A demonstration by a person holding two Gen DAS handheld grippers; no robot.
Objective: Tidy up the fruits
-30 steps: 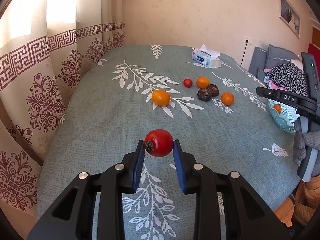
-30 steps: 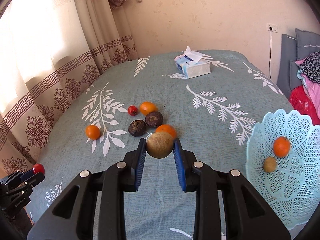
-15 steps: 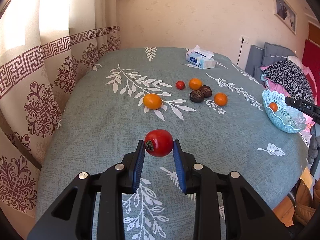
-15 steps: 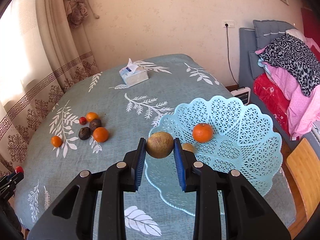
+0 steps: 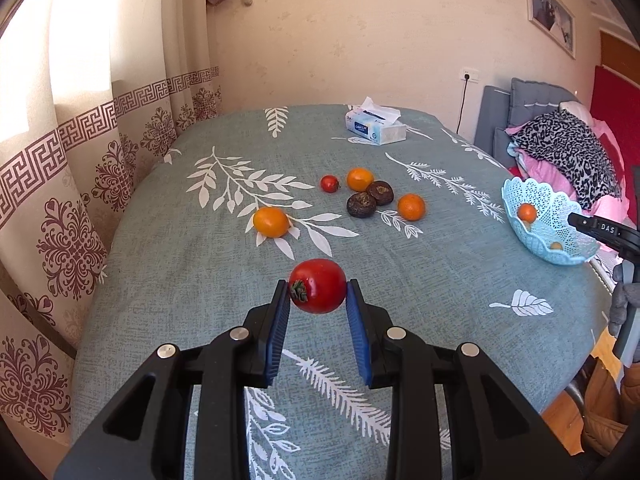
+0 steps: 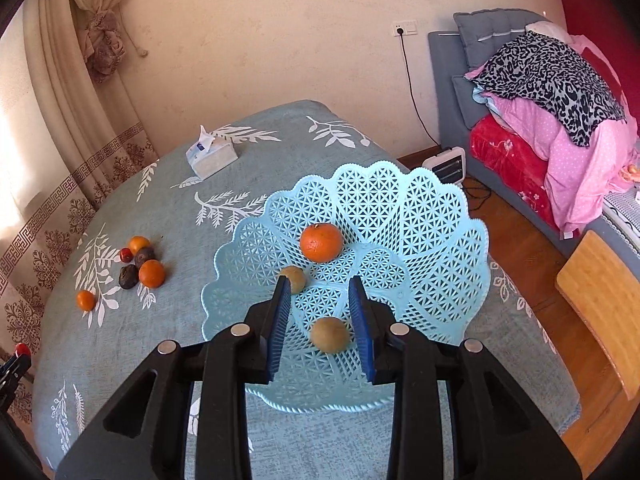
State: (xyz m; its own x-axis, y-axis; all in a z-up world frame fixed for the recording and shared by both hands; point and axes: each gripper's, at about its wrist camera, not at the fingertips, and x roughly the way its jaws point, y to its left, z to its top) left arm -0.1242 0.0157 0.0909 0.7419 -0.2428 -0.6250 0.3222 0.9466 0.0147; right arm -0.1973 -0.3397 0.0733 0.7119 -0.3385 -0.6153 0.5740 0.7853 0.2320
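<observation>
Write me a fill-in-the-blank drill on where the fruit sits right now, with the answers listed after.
1. The left gripper is shut on a red ____.
2. The round brownish-green fruit lies free between the pads of the ____ gripper.
3. The pale blue lattice plastic basket holds one ____ mandarin.
4. The white and blue tissue box stands on the ____ leaf-print tablecloth.

Answers: tomato; right; orange; teal

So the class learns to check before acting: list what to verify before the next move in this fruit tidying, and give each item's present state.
1. Left gripper grip on red tomato: ok, jaws shut on it.
2. Right gripper release: ok, jaws have just opened; brown fruit is free of the pads.
3. Brown fruit at rest in basket: cannot tell.
4. Room in basket: ok, besides it only an orange and a second brown fruit.
5. Table cleared: not ok, six loose fruits remain.
</observation>
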